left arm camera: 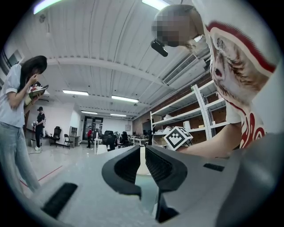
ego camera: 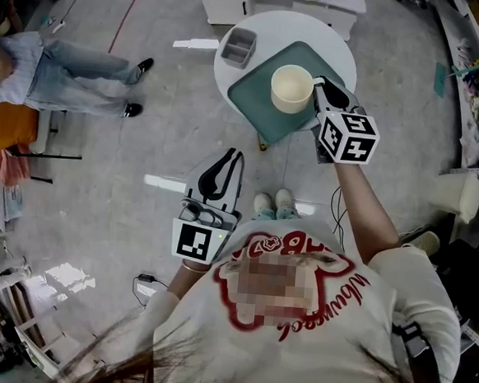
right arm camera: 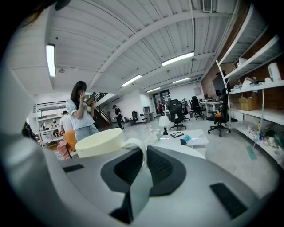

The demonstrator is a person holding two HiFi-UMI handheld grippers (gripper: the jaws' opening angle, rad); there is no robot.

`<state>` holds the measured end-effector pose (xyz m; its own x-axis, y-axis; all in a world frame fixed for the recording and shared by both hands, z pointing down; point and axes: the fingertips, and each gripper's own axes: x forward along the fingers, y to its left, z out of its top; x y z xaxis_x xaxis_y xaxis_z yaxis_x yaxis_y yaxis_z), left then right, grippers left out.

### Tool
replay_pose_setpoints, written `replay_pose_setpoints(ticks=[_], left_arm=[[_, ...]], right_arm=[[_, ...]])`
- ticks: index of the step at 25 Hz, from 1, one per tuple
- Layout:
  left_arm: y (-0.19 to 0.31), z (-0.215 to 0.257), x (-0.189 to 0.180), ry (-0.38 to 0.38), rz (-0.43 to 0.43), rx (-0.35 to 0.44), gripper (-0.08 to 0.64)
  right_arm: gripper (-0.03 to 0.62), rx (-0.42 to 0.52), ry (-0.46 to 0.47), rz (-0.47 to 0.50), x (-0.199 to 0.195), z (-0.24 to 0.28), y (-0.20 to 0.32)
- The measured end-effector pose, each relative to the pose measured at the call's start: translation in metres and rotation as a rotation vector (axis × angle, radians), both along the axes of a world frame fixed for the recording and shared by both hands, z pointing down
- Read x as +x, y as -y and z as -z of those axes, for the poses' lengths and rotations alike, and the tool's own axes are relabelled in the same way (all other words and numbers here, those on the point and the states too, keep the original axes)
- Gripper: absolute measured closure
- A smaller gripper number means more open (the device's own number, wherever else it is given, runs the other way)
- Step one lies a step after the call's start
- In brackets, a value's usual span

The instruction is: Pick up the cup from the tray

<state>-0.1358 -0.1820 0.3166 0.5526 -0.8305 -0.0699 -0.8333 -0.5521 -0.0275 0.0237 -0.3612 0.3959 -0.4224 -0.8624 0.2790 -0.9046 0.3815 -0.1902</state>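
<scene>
A flat teal tray point(ego camera: 255, 97) with rounded corners and a smooth, matt face is seen lying askew on a round white table point(ego camera: 277, 28). The cup point(ego camera: 292, 89) is found over the right-hand half of that tray. It is a cream, thick-walled, round vessel with a dull finish, a wide open mouth and a pale, bare inside. A curved loop handle point(right arm camera: 133, 144) is carried on the side turned away from the tray's middle. Whether its base touches the tray cannot be told. The right gripper point(ego camera: 320, 85) is brought in from the tray's right edge. In the right gripper view its ribbed black pads point(right arm camera: 160, 165) are pressed onto the handle, so that the cup point(right arm camera: 100, 142) is held by it just left of the jaws of the right gripper point(right arm camera: 144, 155). The tray's right corner is covered by the gripper's grey body and its marker cube point(ego camera: 348, 137). The left gripper point(ego camera: 228, 157) is held well apart from the tray, on its near side over the speckled grey floor. Its jaws are drawn almost together with only a thin slit left, and nothing is caught in them point(left arm camera: 143, 153). A small grey rectangular bin point(ego camera: 239, 48) is set just beyond the tray's left corner. A pair of white shoes point(ego camera: 273, 204) is seen on the tray's near side. A seated person point(ego camera: 59, 69) in jeans is placed far to the tray's left.
</scene>
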Motion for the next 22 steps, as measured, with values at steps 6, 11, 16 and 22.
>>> replay_pose_setpoints(ticks=[6,11,16,22], left_arm=[[-0.015,-0.012,0.003,-0.013,-0.056,-0.015,0.514],[-0.026,-0.007,0.010,-0.020,-0.096,0.009,0.514],[-0.041,0.003,0.016,-0.020,-0.085,0.039,0.514],[-0.063,0.006,0.034,-0.020,-0.051,0.048,0.514]], right_arm=[[0.545,0.015,0.011,-0.028,0.005,0.003,-0.020],[0.545,0.033,0.026,-0.050,0.010,0.011,-0.042],[0.545,0.036,0.039,-0.034,0.017,0.019,-0.061],[0.545,0.058,0.051,-0.002,0.033,0.031,-0.085]])
